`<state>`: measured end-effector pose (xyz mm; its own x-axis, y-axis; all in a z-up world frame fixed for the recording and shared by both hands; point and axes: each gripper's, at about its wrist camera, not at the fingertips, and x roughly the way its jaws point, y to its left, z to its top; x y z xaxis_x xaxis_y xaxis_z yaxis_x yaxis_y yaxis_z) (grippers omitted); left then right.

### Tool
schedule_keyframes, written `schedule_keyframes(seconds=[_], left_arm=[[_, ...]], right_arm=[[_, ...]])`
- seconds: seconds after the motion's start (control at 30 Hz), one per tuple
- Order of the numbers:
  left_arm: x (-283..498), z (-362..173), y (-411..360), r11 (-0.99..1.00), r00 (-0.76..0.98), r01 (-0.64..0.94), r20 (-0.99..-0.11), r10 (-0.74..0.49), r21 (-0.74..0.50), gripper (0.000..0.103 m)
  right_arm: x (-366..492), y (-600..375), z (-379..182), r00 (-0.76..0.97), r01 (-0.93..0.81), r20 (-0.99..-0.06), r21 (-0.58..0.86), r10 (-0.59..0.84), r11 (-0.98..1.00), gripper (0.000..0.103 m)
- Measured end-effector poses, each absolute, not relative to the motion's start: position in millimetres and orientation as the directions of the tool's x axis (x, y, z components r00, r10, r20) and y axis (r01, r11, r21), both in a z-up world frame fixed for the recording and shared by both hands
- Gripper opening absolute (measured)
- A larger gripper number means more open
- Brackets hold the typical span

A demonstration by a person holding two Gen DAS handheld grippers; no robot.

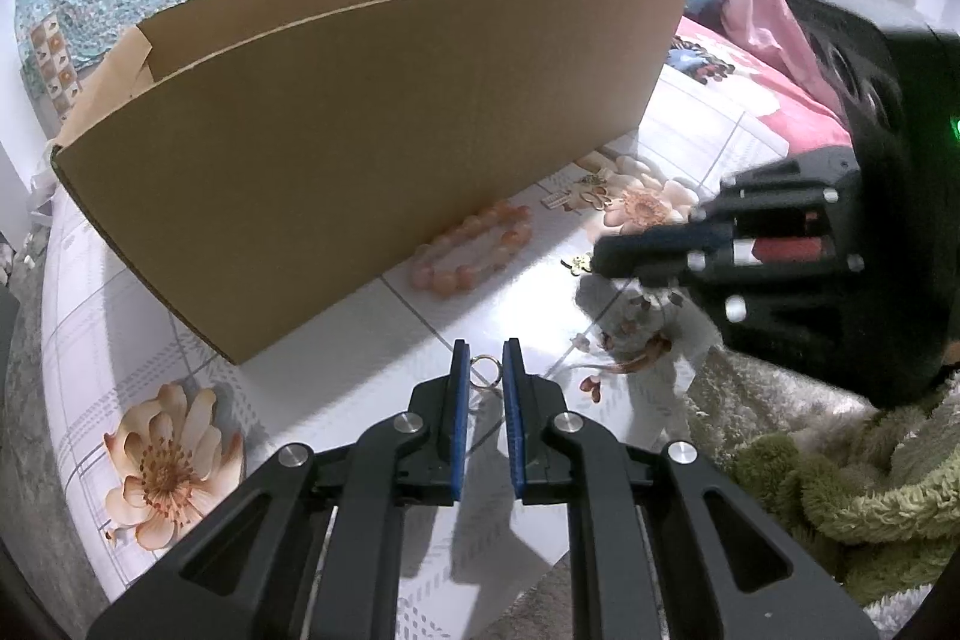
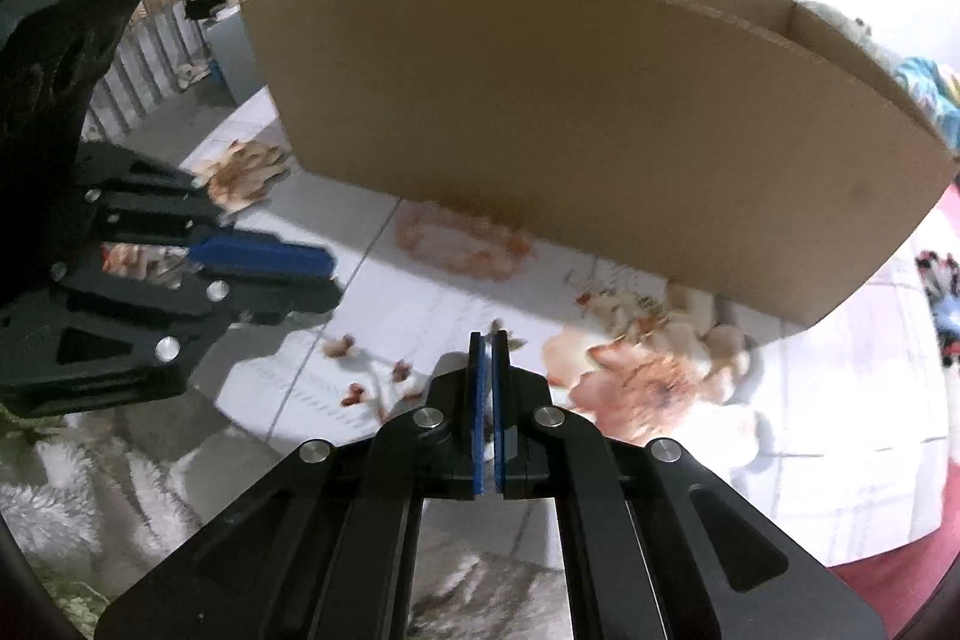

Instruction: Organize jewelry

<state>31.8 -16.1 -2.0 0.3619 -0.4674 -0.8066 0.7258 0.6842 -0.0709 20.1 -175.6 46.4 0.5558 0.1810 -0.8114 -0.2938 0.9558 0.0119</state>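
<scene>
Jewelry sits split between two tools: the left gripper (image 1: 486,370) has its jaws clamped on a thin gold ring (image 1: 485,371), the tall brown cardboard box (image 1: 360,148) straight ahead, while the right gripper (image 2: 489,340), jaws together, hovers nearer the peach beaded bracelet (image 1: 474,251) on the floral sheet (image 1: 420,328).

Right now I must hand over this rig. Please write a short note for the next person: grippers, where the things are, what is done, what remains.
Left gripper: jaws closed on a small gold ring, held above the sheet.
Right gripper: shut; whether it pinches the small gold piece by its tip is unclear.
Pink bead bracelet lies on the floral sheet, against the cardboard box.
Done: ring picked up.
Left: ring, bracelet and small pieces probably go into the box; its inside is not visible.
</scene>
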Motion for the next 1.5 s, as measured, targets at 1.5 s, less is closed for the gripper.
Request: schedule_keyframes(seconds=[1.5], left_arm=[[33,-8,-22,0.685,0.354,0.724,-0.812,-0.464,-0.075,0.011]], right_arm=[[15,-168,35,0.587,-0.229,-0.795,0.017,0.152,0.973,0.010]])
